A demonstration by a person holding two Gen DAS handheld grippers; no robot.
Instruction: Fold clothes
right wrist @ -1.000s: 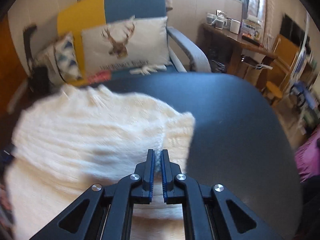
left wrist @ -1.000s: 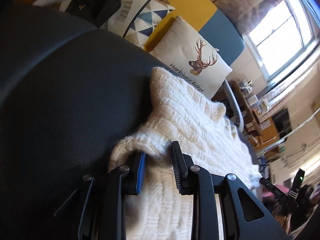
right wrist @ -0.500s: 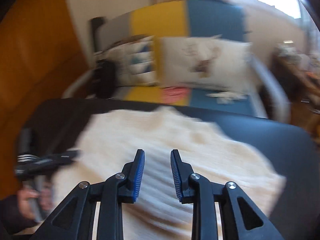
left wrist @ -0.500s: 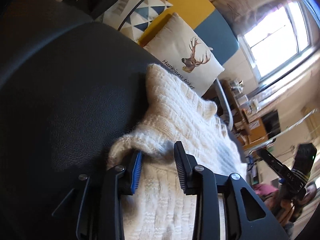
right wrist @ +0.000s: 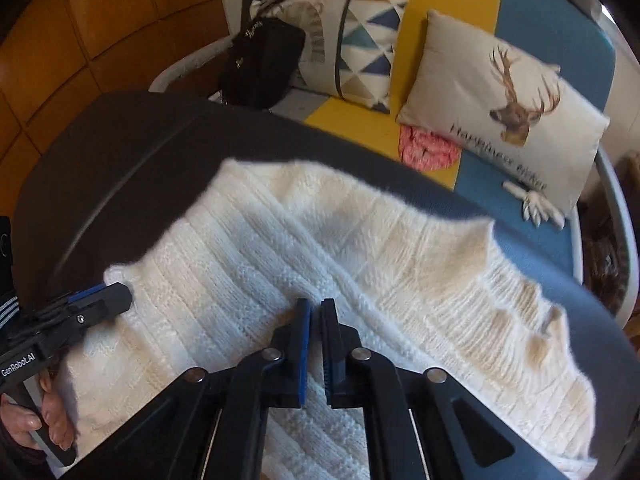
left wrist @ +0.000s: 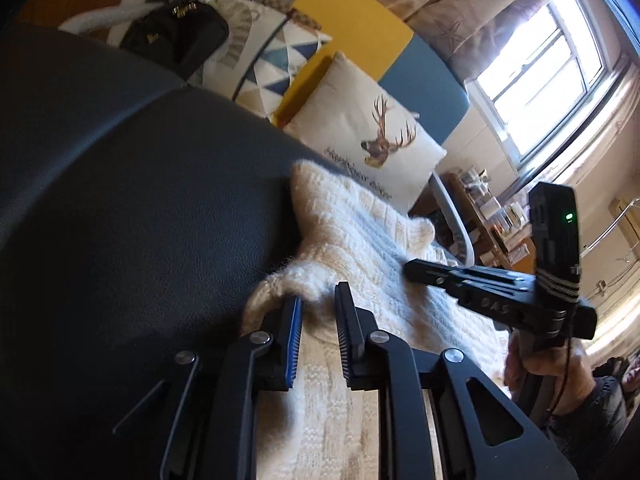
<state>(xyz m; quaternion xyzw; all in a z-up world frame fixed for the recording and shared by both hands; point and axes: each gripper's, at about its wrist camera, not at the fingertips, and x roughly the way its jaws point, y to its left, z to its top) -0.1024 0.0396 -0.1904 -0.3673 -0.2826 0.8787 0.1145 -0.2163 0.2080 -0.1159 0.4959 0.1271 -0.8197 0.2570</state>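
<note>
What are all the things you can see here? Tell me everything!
sweater: 1, cream white knit, spread on the dark table
table: 1, dark grey, under the sweater
sofa: 1, yellow and blue, behind the table
deer cushion: 1, cream with a brown deer head, on the sofa
triangle cushion: 1, white with blue triangles, on the sofa
bag: 1, black, on the sofa's left end
pink thing: 1, pink, below the deer cushion; cannot tell what it is
window: 1, bright, with beige curtains
left hand-held gripper: 1, black with blue pads, jaws closing around a sweater fold
right hand-held gripper: 1, black with blue pads, shut, over the sweater's middle
</note>
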